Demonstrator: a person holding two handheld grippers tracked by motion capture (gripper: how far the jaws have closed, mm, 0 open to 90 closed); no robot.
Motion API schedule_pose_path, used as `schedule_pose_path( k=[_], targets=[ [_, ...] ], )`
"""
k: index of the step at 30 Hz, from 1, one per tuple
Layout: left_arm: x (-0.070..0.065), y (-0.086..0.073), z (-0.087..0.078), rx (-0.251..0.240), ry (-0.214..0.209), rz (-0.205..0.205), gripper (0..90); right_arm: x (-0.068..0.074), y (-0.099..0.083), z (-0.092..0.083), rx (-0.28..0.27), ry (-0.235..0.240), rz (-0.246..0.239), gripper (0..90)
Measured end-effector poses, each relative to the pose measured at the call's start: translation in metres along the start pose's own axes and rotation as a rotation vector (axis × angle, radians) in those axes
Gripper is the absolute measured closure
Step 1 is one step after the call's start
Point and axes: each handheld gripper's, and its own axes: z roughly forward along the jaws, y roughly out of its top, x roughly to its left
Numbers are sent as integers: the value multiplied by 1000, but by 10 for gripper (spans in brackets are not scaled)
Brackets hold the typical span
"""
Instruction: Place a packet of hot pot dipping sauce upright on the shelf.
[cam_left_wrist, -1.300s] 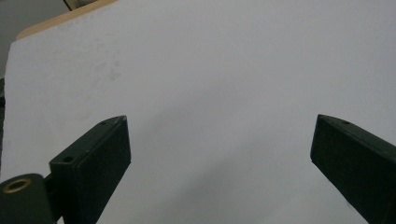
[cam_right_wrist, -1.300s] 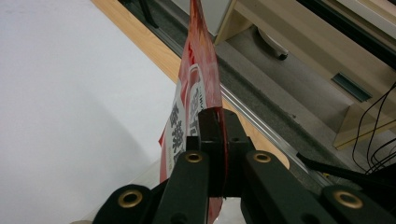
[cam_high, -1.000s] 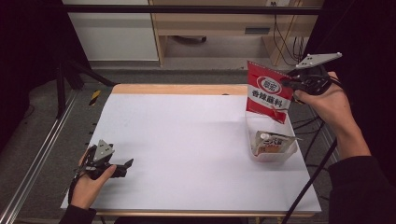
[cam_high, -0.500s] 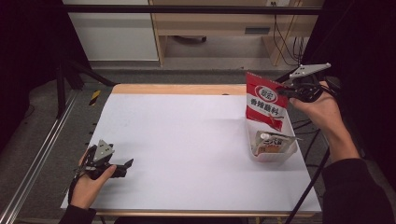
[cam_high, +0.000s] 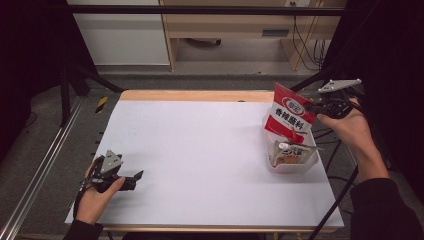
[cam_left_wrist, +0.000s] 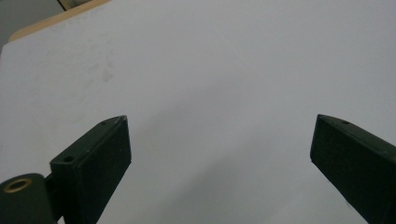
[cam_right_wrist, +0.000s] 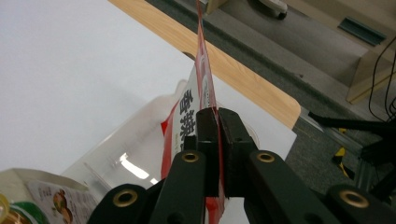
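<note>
A red and white seasoning packet (cam_high: 289, 114) hangs upright over a clear plastic container (cam_high: 311, 161) at the table's right edge, its lower end at the container's rim. My right gripper (cam_high: 311, 106) is shut on the packet's upper right edge. In the right gripper view the pads (cam_right_wrist: 218, 112) pinch the packet (cam_right_wrist: 204, 79) edge-on; the jaws have just been opening a touch, with the packet still between them. A second small packet (cam_high: 289, 151) lies inside the container. My left gripper (cam_high: 135, 180) rests open at the front left of the white table (cam_high: 200, 150), nothing between its jaws (cam_left_wrist: 222, 119).
The wooden back edge of the table (cam_high: 195, 95) runs behind the white surface. Black cables (cam_high: 345, 200) trail off the right side. Beyond the table stand a cabinet (cam_high: 120, 35) and a wooden shelf unit (cam_high: 230, 30).
My right gripper has come down and slightly toward the table with the packet, bringing its lower end to the container. The left gripper has stayed put.
</note>
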Motion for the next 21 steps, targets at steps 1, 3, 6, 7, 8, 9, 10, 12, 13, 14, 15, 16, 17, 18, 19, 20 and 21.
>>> schedule_pose_path(
  k=[1,3,6,7,8,9,10,12,13,14,15,16,17,18,19,20,21],
  targets=[
    [0,0,0,2,0,0,50,0,-2,0,3,-8,0,854],
    [0,0,0,2,-1,-1,50,-1,-6,0,7,-17,21,729],
    [1,0,0,3,-2,-2,50,0,-7,-3,-3,-59,36,534],
    [1,0,0,3,-2,-2,50,2,-6,-5,-8,-87,44,455],
    [0,0,0,3,-1,0,50,3,-5,-7,-20,-105,41,434],
    [0,0,0,3,-1,0,50,7,-3,-11,-39,-116,44,386],
    [0,0,0,4,-2,1,50,10,-1,-13,-51,-134,45,317],
    [0,0,0,5,-1,1,50,19,4,-19,-75,-163,31,262],
    [0,0,0,2,-2,1,50,24,7,-23,-94,-176,21,224],
    [0,0,0,1,-2,0,50,30,10,-26,-105,-189,16,211],
    [0,0,0,1,-3,0,50,37,13,-30,-118,-197,7,195],
    [0,0,0,2,-4,0,50,43,16,-33,-134,-194,-3,176],
    [0,0,1,3,-4,1,50,50,19,-36,-142,-185,-2,165],
    [1,0,1,4,-4,2,49,57,21,-38,-148,-179,-9,153],
    [1,0,1,5,-6,1,50,65,23,-39,-152,-168,-11,144],
    [1,0,1,3,-5,0,50,73,25,-39,-159,-161,-11,139],
    [1,0,0,2,-6,0,49,80,26,-40,-168,-153,-18,136]
  ],
)
